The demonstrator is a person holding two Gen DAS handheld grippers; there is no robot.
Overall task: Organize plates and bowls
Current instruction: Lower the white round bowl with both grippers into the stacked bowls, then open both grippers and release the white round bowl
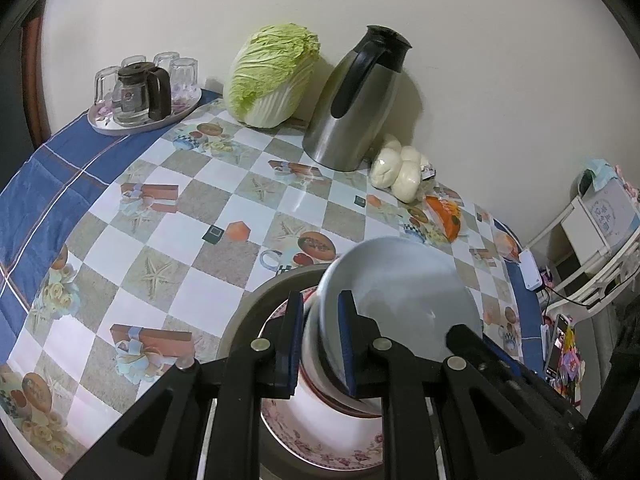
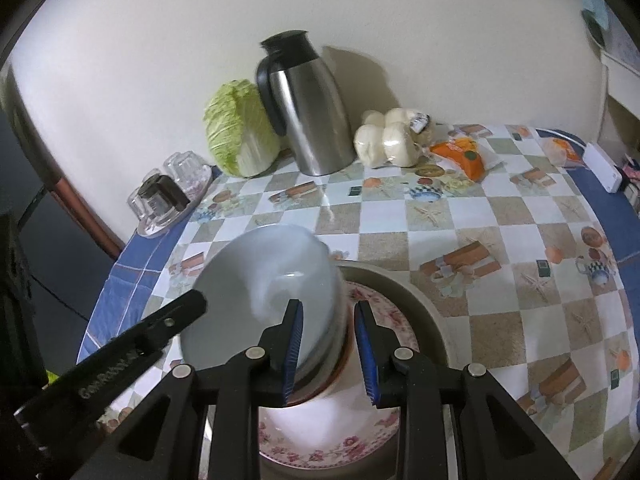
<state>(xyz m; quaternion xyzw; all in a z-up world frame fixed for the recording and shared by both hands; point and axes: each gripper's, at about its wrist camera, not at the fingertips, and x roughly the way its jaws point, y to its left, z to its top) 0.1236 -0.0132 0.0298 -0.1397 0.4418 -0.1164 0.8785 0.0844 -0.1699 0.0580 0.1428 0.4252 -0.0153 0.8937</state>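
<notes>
A pale grey-white bowl (image 1: 404,296) is held between both grippers above a stack: a white plate with pink flowers (image 1: 320,436) on a wider grey plate (image 1: 244,320). My left gripper (image 1: 320,344) straddles the bowl's near rim, jaws a little apart around it. In the right wrist view my right gripper (image 2: 328,352) straddles the other rim of the bowl (image 2: 264,292), over the flowered plate (image 2: 320,448) and grey plate (image 2: 420,304). The bowl tilts. Each view shows the other gripper's finger at the bowl's far side.
On the checked tablecloth (image 1: 224,216) by the wall stand a cabbage (image 1: 272,76), a steel thermos jug (image 1: 356,108), bagged white buns (image 1: 400,172), orange packets (image 1: 444,216) and a tray of glasses with a glass teapot (image 1: 140,92). A white shelf (image 1: 592,232) stands at the right.
</notes>
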